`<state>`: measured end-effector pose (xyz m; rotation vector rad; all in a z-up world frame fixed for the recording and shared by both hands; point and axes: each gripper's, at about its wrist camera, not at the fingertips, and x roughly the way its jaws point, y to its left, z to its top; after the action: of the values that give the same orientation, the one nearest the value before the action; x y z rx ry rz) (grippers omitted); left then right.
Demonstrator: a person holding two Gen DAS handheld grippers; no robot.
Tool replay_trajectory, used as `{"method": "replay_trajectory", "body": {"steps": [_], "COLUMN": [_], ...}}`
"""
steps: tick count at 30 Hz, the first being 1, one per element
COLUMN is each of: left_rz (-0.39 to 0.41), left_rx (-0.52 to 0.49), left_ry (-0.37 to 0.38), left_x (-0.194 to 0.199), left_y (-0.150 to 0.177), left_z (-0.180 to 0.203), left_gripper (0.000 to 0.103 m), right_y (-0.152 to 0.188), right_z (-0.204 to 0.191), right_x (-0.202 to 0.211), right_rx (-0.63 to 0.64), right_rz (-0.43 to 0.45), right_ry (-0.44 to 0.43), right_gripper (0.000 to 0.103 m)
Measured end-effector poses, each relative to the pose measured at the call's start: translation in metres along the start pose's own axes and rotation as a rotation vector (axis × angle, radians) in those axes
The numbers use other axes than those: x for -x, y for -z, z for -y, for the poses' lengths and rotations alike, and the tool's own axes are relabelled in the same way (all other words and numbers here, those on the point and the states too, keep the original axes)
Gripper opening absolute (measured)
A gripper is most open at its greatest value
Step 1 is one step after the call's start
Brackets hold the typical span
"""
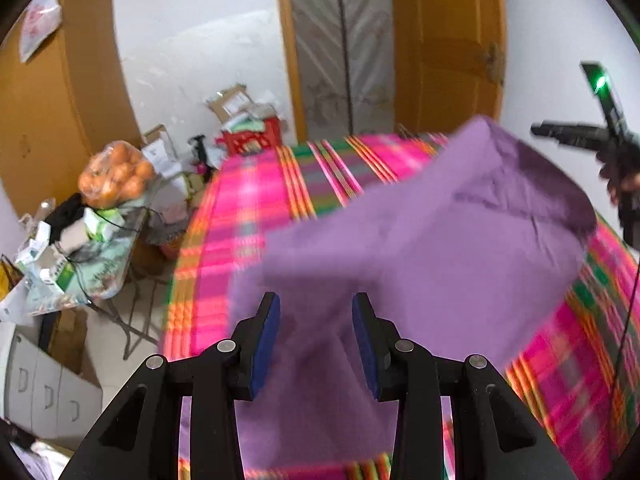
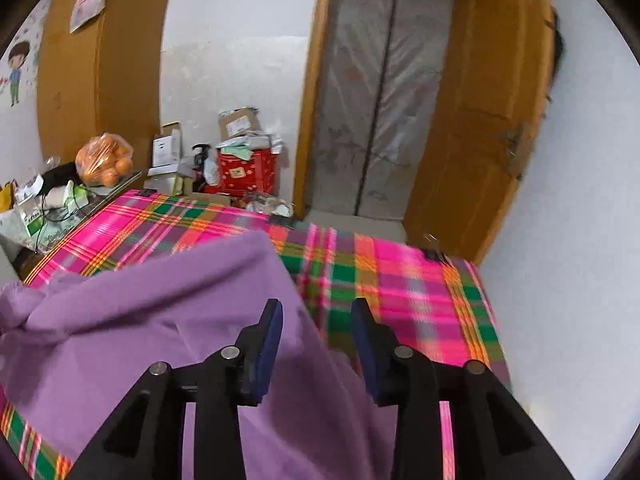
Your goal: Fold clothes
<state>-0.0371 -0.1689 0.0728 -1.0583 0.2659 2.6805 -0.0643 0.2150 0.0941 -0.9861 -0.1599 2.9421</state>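
purple garment [image 1: 420, 240] lies rumpled and unfolded on the plaid bedcover [image 1: 248, 200]. left gripper [image 1: 315, 320] and right gripper [image 2: 317, 324] both gape, gripping nothing; folding looks barely begun.

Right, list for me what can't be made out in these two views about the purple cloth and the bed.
- Purple cloth: which garment it is. Left wrist view, bunched and blurred.
- Its near edge: both views, behind the black arms of the left gripper and the right gripper, whose jaws stand apart.
- Plaid bedspread: its pattern under the cloth. Both views, covered and smeared by motion blur.
- Far right gripper body: left wrist view, cut by the frame edge.
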Motion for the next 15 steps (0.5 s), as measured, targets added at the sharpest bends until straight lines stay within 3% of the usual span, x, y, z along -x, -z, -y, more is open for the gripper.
{"method": "replay_trajectory", "body": {"steps": [3,9,15], "left_rz": [-0.021,-0.037,-0.05], "left_rx": [-0.023,-0.106,-0.167], "left_ry": [0.052,0.151,0.228], "left_x": [-0.003,-0.015,-0.036], "left_y": [0.01,0.008,-0.008], "left_z": [0.019,0.068,0.117], "left_gripper": [0.039,0.04,0.04], "right_y": [0.037,0.096,0.11], "right_z": [0.018,0.015,-0.014], "right_x": [0.014,-0.004,-0.016], "right_rx": [-0.015,0.107,0.278], "right_rz": [-0.035,-0.166,-0.139], "right_ry": [-0.039,0.008,0.095], "right_gripper": [0.052,0.054,0.059]}}
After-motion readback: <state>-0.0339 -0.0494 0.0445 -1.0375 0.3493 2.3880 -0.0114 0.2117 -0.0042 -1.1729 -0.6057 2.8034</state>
